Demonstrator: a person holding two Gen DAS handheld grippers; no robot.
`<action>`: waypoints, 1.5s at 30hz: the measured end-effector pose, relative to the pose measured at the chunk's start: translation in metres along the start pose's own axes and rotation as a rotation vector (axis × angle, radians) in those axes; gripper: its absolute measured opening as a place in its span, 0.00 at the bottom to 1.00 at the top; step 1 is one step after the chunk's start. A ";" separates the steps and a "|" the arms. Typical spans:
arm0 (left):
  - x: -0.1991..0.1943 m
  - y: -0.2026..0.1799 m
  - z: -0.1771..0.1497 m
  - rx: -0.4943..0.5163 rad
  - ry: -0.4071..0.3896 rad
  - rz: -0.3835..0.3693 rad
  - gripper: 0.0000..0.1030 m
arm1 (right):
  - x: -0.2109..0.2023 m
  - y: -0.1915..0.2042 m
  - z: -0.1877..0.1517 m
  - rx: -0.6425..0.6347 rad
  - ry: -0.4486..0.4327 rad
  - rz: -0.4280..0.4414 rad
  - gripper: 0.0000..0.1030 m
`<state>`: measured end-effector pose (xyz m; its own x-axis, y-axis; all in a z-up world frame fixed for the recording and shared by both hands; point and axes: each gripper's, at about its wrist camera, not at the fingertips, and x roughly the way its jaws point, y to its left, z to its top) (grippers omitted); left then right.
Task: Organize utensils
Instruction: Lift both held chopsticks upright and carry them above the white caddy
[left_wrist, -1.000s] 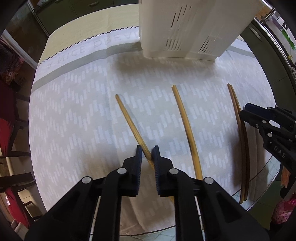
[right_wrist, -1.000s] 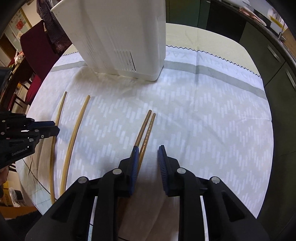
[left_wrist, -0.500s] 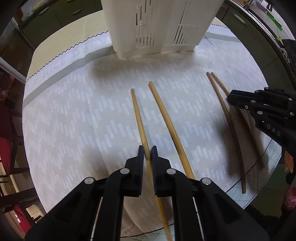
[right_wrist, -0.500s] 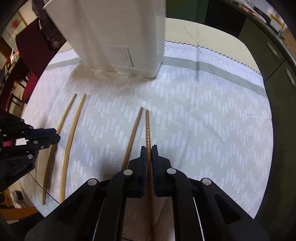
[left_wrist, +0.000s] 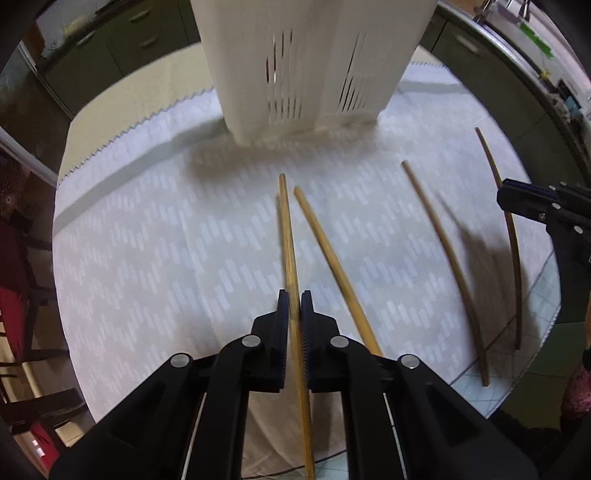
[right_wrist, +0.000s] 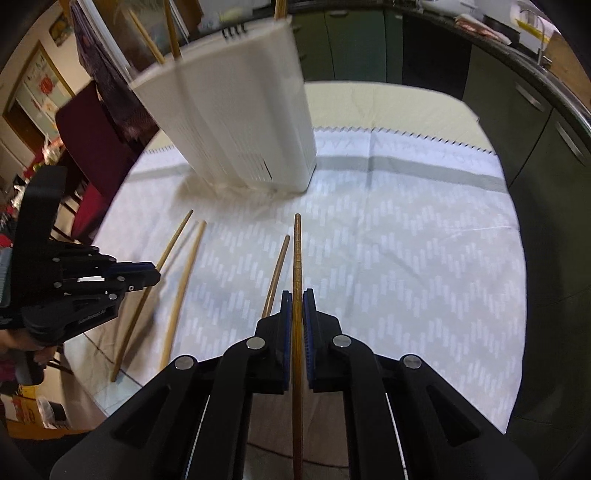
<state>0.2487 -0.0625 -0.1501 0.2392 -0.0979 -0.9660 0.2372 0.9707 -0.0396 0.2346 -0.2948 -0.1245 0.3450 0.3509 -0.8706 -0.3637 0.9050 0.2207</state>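
Left gripper (left_wrist: 294, 308): jaws clamped together on a pale chopstick (left_wrist: 288, 236), which runs forward between the pads, its tip pointing toward the holder.

Right gripper (right_wrist: 296, 308): jaws clamped together on a dark ridged chopstick (right_wrist: 297, 251), likewise pointing ahead.

Loose items on the surface: a second pale chopstick (left_wrist: 328, 258) just beside the held one, tips close together; a second dark chopstick (right_wrist: 275, 275) just left of the ridged one, its near end hidden behind the right gripper's finger.

Surface: white tablecloth (right_wrist: 406, 258) with a faint chevron of pale dashes, a grey band and a zigzag edge at the far side; beyond it a cream tabletop (right_wrist: 388, 107). At the near edge the cloth ends and a gridded mat or tile shows, though blur makes it hard to say which.

Holder: tall white slotted utensil holder (right_wrist: 236, 122) standing at the far middle of the cloth, several sticks rising from its top. Open cloth lies between it and the chopstick tips, and broadly to the right.

Room: red chair (right_wrist: 96, 147) off the table's left side; dark green cabinets (right_wrist: 517, 110) behind and to the right.
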 end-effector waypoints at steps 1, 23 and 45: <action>-0.004 0.001 0.000 -0.004 -0.009 -0.009 0.07 | -0.007 -0.002 -0.002 0.003 -0.016 0.001 0.07; -0.126 0.005 -0.053 0.017 -0.339 -0.028 0.06 | -0.109 -0.003 -0.026 -0.004 -0.233 0.081 0.07; -0.239 0.002 0.005 0.029 -0.551 -0.083 0.06 | -0.157 0.017 -0.006 -0.073 -0.338 0.092 0.07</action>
<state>0.1970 -0.0384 0.0823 0.6736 -0.2821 -0.6832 0.3004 0.9490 -0.0956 0.1695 -0.3364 0.0136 0.5701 0.5011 -0.6511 -0.4630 0.8506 0.2492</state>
